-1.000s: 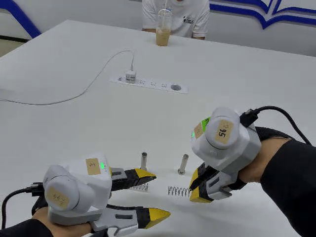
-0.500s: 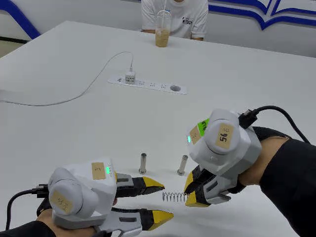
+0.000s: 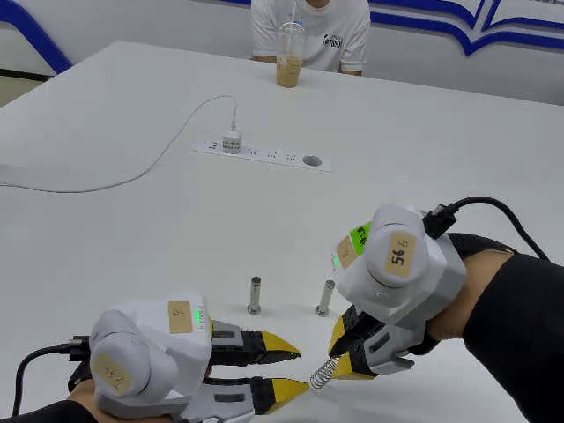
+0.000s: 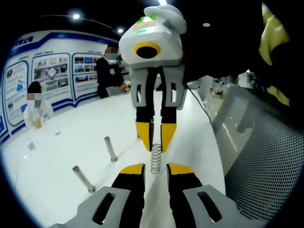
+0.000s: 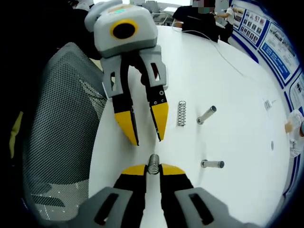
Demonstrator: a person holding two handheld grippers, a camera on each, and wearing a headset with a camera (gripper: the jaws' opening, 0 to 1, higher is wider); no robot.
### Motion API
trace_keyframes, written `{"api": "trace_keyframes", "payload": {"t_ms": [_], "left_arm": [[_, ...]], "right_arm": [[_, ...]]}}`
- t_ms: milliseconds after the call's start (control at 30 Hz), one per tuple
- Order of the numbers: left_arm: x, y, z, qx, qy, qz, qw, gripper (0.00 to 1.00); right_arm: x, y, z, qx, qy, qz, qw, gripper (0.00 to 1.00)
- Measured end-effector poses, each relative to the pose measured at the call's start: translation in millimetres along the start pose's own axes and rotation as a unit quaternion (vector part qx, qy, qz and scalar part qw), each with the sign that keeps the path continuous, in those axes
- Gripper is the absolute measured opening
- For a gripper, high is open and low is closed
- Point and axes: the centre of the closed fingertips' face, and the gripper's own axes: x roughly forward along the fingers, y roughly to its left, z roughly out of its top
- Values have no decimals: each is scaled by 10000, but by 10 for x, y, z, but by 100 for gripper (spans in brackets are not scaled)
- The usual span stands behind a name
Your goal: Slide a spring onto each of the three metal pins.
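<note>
My right gripper (image 3: 342,356) (image 5: 153,171) is shut on one end of a small steel spring (image 3: 322,373) (image 5: 153,164) (image 4: 155,159), which sticks out tilted above the white table (image 3: 132,229). My left gripper (image 3: 285,367) (image 4: 156,170) is open and faces it, its yellow tips right beside the spring's free end. Two short metal pins (image 3: 255,295) (image 3: 326,298) stand upright just beyond both grippers. In the right gripper view, a second spring (image 5: 181,113) lies on the table by the pins (image 5: 206,115) (image 5: 212,164), next to the left gripper (image 5: 144,124).
A white power strip (image 3: 264,152) with a plug and trailing cable (image 3: 150,163) lies mid-table. A plastic cup of drink (image 3: 288,60) stands at the far edge in front of a seated person (image 3: 310,31). A mesh chair (image 5: 61,118) is behind the left gripper.
The right gripper has lifted the spring off the table and tilted it toward the left gripper. The left gripper has edged forward, covering the second spring in the head view.
</note>
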Motion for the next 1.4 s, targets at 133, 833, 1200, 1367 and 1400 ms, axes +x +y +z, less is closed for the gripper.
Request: {"api": "trace_keyframes", "payload": {"t_ms": [133,833,1200,1367,1400], "left_arm": [[7,-4,-14,8,28,-9,10000,19],[49,-18,-102,80,172,-34,9998,20],[67,-34,-95,211,159,-67,9996,14],[66,-21,-77,252,122,-47,9996,12],[66,-22,-73,261,118,-47,9996,12]], "right_arm": [[-18,8,28,-23,-15,-11,10000,12],[-148,62,255,-57,-161,-71,9998,12],[-181,89,333,-72,-197,-84,9997,12],[-187,99,365,-98,-223,-94,9997,12],[-189,98,374,-98,-233,-96,9996,12]]}}
